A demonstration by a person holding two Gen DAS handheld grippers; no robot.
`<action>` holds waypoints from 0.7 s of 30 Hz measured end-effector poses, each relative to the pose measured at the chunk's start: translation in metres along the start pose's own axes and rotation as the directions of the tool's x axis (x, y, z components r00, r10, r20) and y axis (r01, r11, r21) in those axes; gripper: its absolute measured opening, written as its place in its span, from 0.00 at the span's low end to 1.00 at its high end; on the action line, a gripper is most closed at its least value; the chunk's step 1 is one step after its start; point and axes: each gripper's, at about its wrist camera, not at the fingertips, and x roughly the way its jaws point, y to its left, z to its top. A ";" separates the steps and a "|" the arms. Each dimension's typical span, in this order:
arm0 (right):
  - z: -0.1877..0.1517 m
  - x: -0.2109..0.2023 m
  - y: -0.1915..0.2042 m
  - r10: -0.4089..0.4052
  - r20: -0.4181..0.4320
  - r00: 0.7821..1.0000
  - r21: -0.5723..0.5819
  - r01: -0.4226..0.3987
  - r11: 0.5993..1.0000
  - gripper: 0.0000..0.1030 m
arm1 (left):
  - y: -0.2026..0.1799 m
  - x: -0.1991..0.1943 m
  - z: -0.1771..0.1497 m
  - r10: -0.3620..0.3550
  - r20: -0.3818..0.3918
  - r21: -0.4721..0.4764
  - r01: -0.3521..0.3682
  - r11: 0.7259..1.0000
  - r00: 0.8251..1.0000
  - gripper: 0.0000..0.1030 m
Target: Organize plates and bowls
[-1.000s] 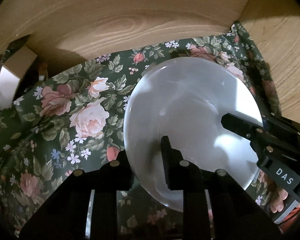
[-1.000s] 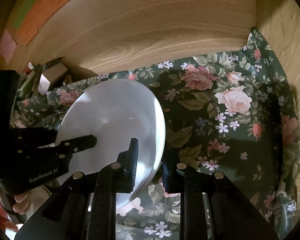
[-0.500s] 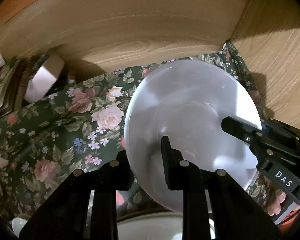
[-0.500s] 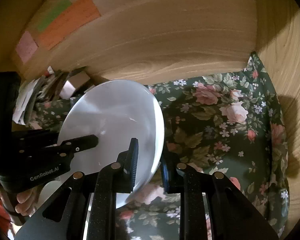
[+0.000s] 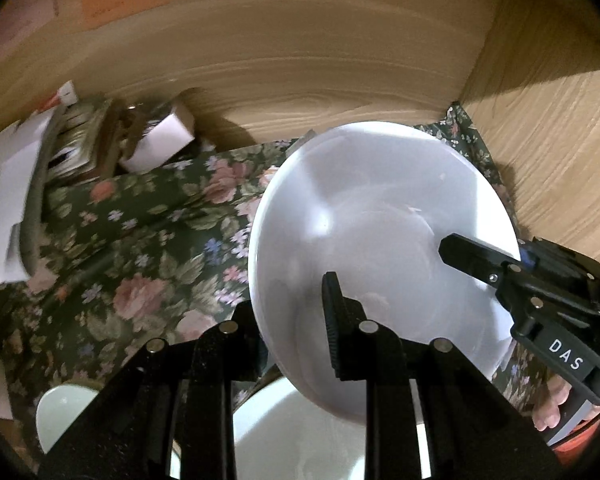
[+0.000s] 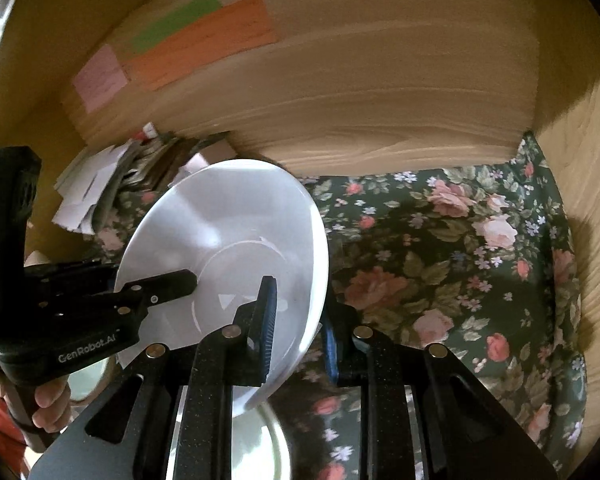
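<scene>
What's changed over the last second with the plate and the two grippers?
Both grippers have lifted the white plate up off the floral cloth, tilted as before. More dishes now show beneath it: a white bowl under the plate and a smaller bowl at lower left, plus the paper clutter by the wooden wall. Unchanged: left gripper and right gripper stay clamped on opposite rims.

The plate point(image 6: 236, 232) is plain white. The cloth point(image 6: 440, 264) is dark green with pink roses and small pale flowers. The wall point(image 6: 380, 80) is light woodgrain, with orange, green and pink notes point(image 6: 204, 40).
</scene>
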 end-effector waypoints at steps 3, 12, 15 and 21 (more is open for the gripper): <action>-0.003 -0.003 0.011 0.008 0.009 1.000 -0.011 -0.008 1.000 0.18 | 0.007 -0.010 -0.009 0.008 0.011 -0.004 -0.008 1.000 1.000 0.22; -0.014 -0.006 0.048 0.040 0.021 0.999 -0.051 -0.039 0.998 0.18 | 0.033 -0.037 -0.038 0.025 0.032 -0.052 -0.023 0.998 0.999 0.22; -0.019 -0.005 0.061 0.054 0.020 0.998 -0.063 -0.053 0.997 0.18 | 0.042 -0.046 -0.050 0.035 0.038 -0.069 -0.032 0.997 0.999 0.22; -0.028 -0.001 0.088 0.089 0.013 0.996 -0.087 -0.087 0.992 0.18 | 0.061 -0.061 -0.073 0.054 0.048 -0.106 -0.049 0.993 0.997 0.22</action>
